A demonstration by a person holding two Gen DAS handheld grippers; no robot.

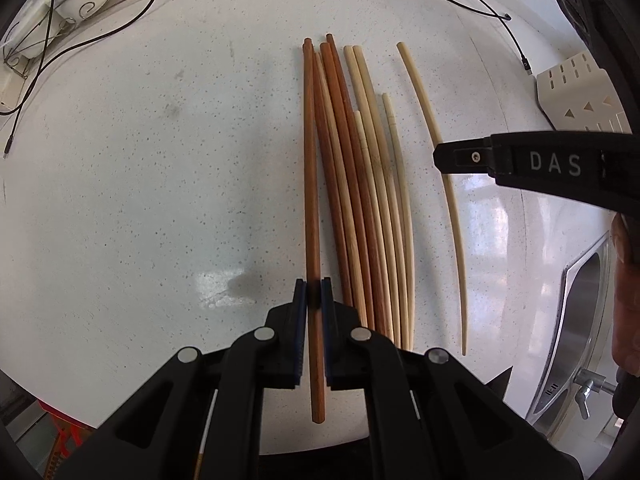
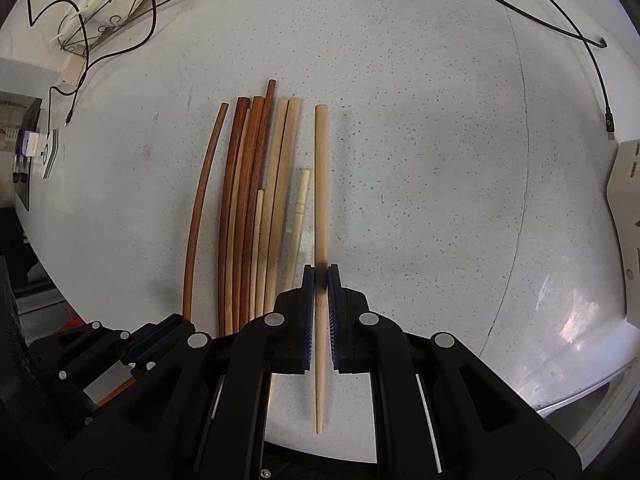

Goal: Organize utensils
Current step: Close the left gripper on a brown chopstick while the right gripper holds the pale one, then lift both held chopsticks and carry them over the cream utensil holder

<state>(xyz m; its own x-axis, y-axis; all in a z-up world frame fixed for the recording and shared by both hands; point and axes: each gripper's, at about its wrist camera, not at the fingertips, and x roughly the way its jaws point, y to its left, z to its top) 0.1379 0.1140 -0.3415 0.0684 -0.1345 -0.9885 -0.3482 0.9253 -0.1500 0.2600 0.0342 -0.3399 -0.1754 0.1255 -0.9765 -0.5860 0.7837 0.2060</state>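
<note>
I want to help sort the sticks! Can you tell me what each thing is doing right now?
Left gripper: shut on the dark reddish-brown wooden chopstick.
Right gripper: shut on the pale bamboo chopstick.
Bundle of brown and pale chopsticks: lying side by side on the speckled white countertop, not held.
Black cable: lying loose, its end unplugged.
Cream slotted spatula: lying flat at the counter's edge.
</note>
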